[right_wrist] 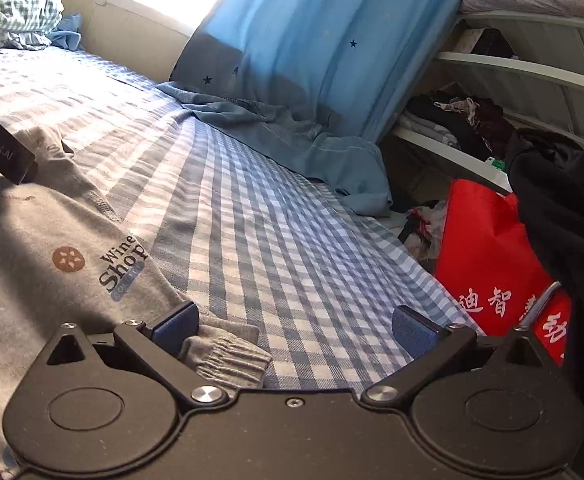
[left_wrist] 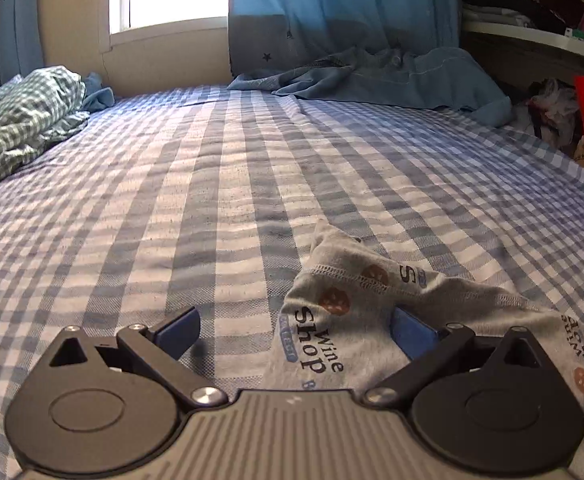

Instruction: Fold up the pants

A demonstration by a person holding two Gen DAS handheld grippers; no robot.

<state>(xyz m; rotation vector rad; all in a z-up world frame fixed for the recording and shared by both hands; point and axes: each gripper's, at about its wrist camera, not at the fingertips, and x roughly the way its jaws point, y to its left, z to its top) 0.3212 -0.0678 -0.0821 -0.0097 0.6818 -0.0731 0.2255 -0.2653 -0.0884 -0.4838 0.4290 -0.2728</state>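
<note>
Your left gripper (left_wrist: 295, 334) is standing wide open just above the bed, its blue-padded fingers (left_wrist: 179, 334) spread far apart and gripping nothing. The grey printed cotton pants (left_wrist: 344, 320), marked with "Wine Shop" lettering and brown round motifs, are lying crumpled between and beyond those fingers, bunched toward the right finger, whose pad is resting against the fabric; the left finger is sitting over bare sheet.

Your right gripper (right_wrist: 295, 330) is likewise gaping fully open and holding nothing. The ribbed grey cuff (right_wrist: 227, 354) of the pants is lying just inside its left finger, touching the pad, while the right finger is hovering over the sheet near the mattress edge. The rest of the pants are spreading away to the left of that left finger, where the dark body of the other gripper is pressing down on them.

Beyond both sets of fingers, the blue and white checked bedsheet (left_wrist: 195, 184) is stretching away. Farther out, to the left of the fingers, a rumpled green checked blanket (left_wrist: 15, 120) is heaped. Ahead and right, a crumpled blue-grey cloth (left_wrist: 392, 76) is lying beneath a blue star-printed curtain (right_wrist: 332, 48). Right of your right gripper's fingers, off the bed, a red fabric bag with white characters (right_wrist: 488, 256) is standing, with white shelves of clothes (right_wrist: 464, 120) behind it
</note>
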